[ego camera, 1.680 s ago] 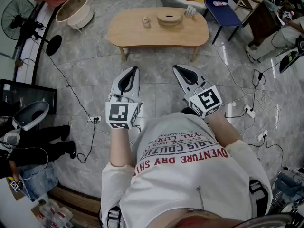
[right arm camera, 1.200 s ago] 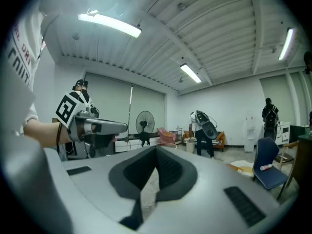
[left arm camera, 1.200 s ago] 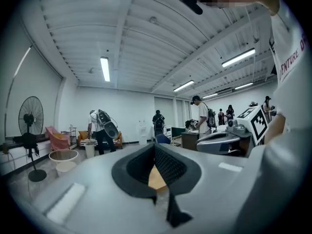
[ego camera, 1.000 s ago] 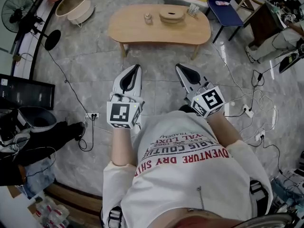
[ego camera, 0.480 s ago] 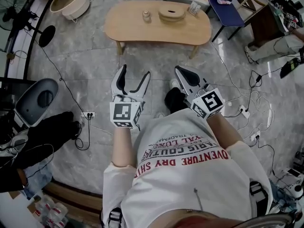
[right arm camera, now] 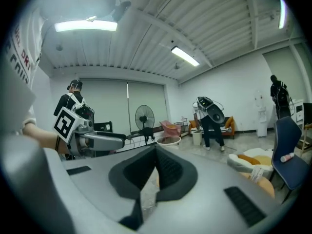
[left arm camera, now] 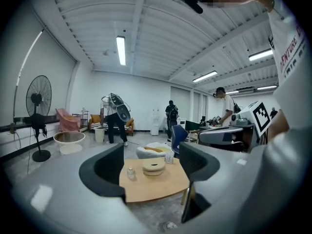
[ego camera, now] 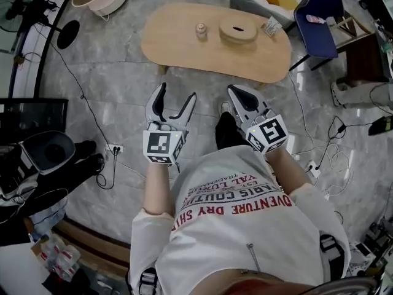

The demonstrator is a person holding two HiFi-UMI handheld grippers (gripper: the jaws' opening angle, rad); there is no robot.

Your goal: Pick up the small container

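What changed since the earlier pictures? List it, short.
The left gripper opened its fingers, which were shut; nothing is between them. A dark shoe has stepped forward. Unchanged: the right gripper shut and empty, the small container on the table, untouched.

We stand in a big open lab hall, with a stone floor carrying a power strip, strip lights under a ribbed ceiling, a fan, a low table and people among equipment.
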